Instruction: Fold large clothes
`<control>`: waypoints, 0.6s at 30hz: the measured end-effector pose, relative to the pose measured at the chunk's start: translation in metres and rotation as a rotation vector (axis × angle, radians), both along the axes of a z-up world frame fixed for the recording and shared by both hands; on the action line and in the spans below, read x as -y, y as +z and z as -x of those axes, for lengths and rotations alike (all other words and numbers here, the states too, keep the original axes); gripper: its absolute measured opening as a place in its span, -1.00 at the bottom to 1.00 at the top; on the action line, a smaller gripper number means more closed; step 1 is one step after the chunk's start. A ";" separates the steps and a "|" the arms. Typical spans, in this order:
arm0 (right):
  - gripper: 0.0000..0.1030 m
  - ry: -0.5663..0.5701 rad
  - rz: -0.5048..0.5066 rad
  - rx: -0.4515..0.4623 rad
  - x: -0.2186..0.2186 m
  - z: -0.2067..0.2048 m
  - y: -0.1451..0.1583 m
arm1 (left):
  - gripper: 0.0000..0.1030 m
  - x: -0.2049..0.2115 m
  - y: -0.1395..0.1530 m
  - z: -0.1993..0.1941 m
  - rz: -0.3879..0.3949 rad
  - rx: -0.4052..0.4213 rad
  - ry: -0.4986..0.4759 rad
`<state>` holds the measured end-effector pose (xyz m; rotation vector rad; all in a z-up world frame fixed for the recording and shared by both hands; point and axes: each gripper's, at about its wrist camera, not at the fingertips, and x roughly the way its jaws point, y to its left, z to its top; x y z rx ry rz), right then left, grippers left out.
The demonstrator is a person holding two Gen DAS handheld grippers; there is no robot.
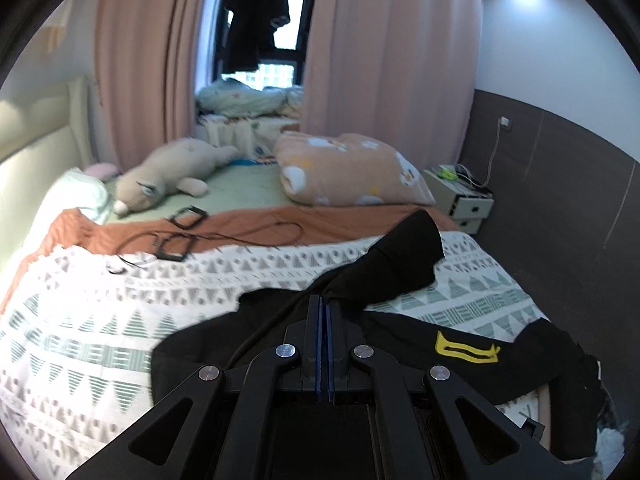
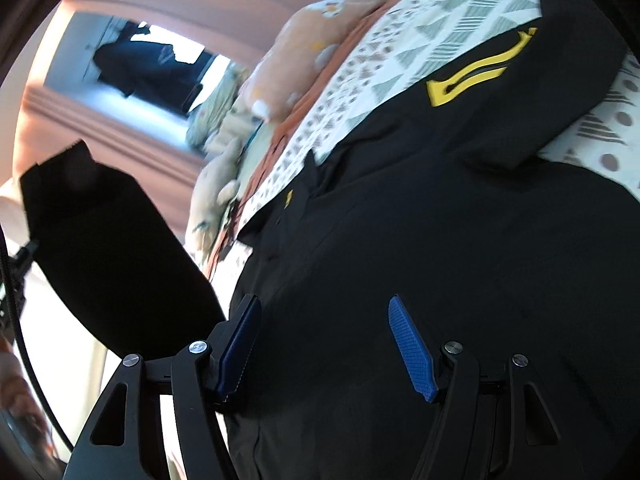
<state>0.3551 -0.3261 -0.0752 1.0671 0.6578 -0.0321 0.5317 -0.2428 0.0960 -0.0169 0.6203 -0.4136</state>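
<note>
Two tongs share one black jacket point(image 1: 280, 344) spread on the bed point(image 1: 100, 312). Left tongs point(image 1: 324, 304) are clamped on its sleeve point(image 1: 396, 256), which stretches forward and right; right tongs point(image 2: 324, 344) gape over the body, likely nearer for pinning.

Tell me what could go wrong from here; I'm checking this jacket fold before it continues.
1. The left gripper pinches only a narrow bunch of the black sleeve, so the fabric may slip out mid-fold.
2. The right gripper is open above the black jacket, pinning nothing, so the body may drag along with the sleeve.
3. Black cables lie on the patterned bedspread nearby; a swinging sleeve could snag them.
</note>
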 end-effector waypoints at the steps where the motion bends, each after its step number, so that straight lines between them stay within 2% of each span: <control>1: 0.30 -0.017 -0.006 -0.007 0.007 0.002 -0.003 | -0.99 0.009 -0.009 -0.003 0.003 -0.024 -0.020; 4: 0.30 -0.065 -0.033 -0.036 0.021 0.003 -0.014 | -0.98 0.043 -0.041 -0.013 0.018 -0.125 -0.073; 9: 0.30 -0.096 -0.092 -0.054 0.033 0.003 -0.027 | -0.98 0.071 -0.085 -0.015 0.066 -0.258 -0.163; 12: 0.30 -0.113 -0.100 -0.059 0.039 0.006 -0.029 | -0.79 0.076 -0.110 -0.010 0.108 -0.351 -0.237; 13: 0.30 -0.122 -0.098 -0.064 0.040 0.008 -0.029 | -0.62 0.075 -0.117 -0.008 0.115 -0.378 -0.252; 14: 0.30 -0.131 -0.097 -0.068 0.042 0.010 -0.028 | -0.22 0.071 -0.124 -0.003 0.126 -0.397 -0.264; 15: 0.30 -0.141 -0.097 -0.069 0.044 0.011 -0.027 | 0.08 0.067 -0.130 0.001 0.135 -0.405 -0.262; 16: 0.30 -0.147 -0.097 -0.068 0.045 0.016 -0.026 | 0.61 0.063 -0.135 0.007 0.146 -0.397 -0.245; 17: 0.30 -0.158 -0.097 -0.070 0.047 0.018 -0.025 | 0.85 0.052 -0.137 0.014 0.175 -0.375 -0.218; 18: 0.30 -0.168 -0.096 -0.074 0.048 0.021 -0.025 | 0.88 0.040 -0.138 0.024 0.208 -0.357 -0.198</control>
